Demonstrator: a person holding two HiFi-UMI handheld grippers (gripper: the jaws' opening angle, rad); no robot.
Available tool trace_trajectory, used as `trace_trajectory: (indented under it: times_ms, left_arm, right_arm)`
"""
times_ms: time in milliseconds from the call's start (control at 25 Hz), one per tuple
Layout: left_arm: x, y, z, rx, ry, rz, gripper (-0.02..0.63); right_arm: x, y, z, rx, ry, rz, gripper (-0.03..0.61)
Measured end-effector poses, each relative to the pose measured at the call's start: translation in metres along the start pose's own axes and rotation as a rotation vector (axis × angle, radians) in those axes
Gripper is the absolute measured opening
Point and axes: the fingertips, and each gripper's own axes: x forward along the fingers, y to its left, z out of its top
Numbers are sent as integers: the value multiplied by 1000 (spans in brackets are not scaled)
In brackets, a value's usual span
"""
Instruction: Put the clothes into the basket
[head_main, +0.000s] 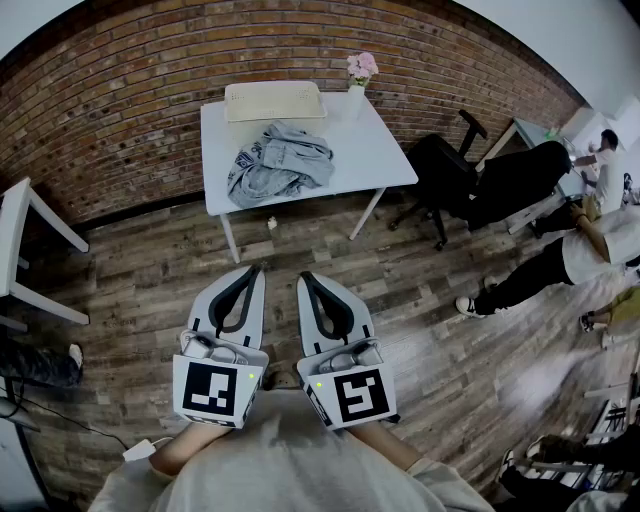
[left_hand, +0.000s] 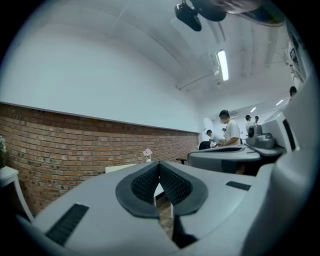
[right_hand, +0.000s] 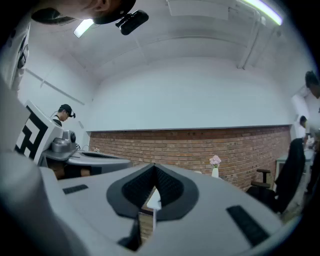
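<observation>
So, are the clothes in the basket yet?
Not yet, nothing's done. The grey clothes lie heaped on the table, beside the basket. Nothing is in hand: the left hand-held gripper and right hand-held gripper are shut, empty, short of the table. Left to do: grab the clothes, drop them in.

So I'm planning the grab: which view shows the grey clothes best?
The head view: the grey clothes lie heaped in full sight on the white table. Both gripper views look level, their own shut jaws covering the tabletop, so neither shows the clothes.
</observation>
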Motion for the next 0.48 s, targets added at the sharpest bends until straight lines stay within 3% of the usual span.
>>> trace_trajectory:
  times_ms: [480]
  left_arm:
    - [3,-11,-7,-1,14,-8,2]
  right_arm:
    - [-7,-8,-8,-3,11,-10,5]
